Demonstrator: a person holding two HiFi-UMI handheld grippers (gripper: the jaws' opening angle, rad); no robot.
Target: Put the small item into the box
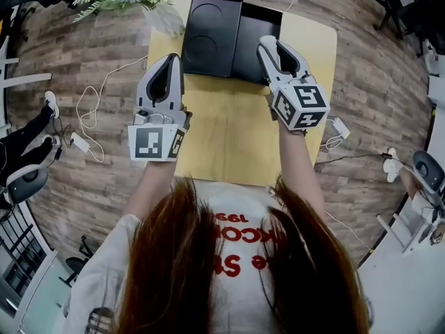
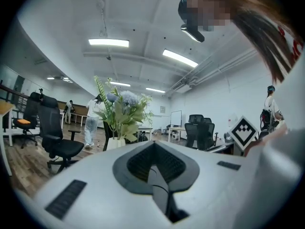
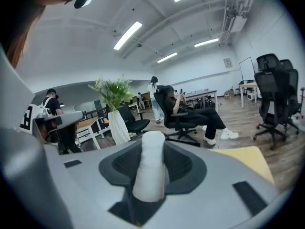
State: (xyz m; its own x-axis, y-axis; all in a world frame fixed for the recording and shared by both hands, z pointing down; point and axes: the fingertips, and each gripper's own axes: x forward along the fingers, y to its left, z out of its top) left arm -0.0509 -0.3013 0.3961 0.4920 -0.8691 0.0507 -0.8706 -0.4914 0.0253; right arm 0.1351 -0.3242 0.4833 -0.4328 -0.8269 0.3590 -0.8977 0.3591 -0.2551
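Now right tongs point(image 1: 270, 46), gripping white item point(image 3: 151, 166), over box point(image 1: 212, 33) edge.

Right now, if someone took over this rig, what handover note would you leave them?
Left gripper: shut, nothing in it, over the left side of the yellow tabletop.
Right gripper: shut on the small white cylindrical item, at the near edge of the open black box, which lies at the table's far end.
Done: the item is picked up and brought to the box.
Left: lower it into the box, probably just ahead, and release.
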